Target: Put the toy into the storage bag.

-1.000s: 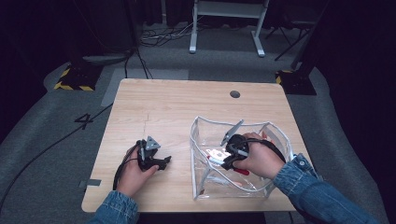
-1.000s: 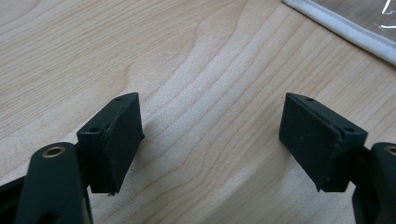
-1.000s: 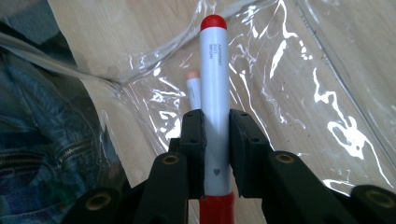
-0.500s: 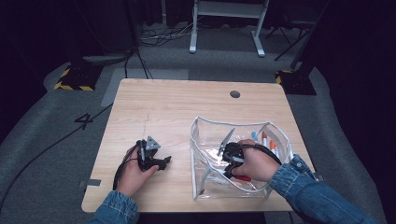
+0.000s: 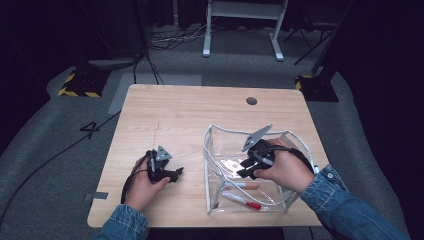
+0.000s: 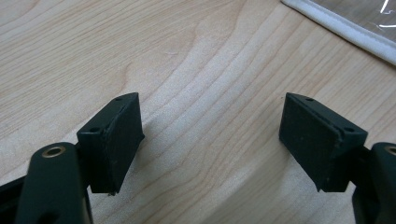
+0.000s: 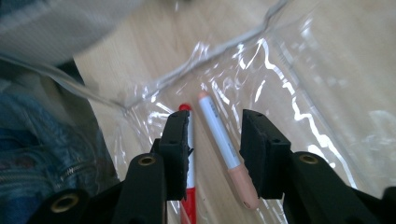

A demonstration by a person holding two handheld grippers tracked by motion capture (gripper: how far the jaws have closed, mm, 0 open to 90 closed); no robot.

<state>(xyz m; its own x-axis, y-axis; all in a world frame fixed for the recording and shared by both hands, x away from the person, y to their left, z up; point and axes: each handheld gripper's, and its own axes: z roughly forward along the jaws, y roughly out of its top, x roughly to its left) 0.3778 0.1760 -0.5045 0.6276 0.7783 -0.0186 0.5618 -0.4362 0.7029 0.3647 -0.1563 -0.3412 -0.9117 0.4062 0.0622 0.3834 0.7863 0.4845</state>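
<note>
We see the peach-capped marker (image 7: 223,144) lying on the bottom of the clear plastic pouch (image 5: 215,150), at the near right of the tabletop (image 5: 190,115), just beside a red-capped marker (image 7: 188,154). The right gripper (image 7: 215,154) has just been opening its fingers (image 7: 259,149), and nothing is pressed between them; a second ago it was lower in the pouch. We judge the marker is now delivered. It is slim, white-bodied. The left gripper (image 6: 212,140) rests open on bare wood.
</note>
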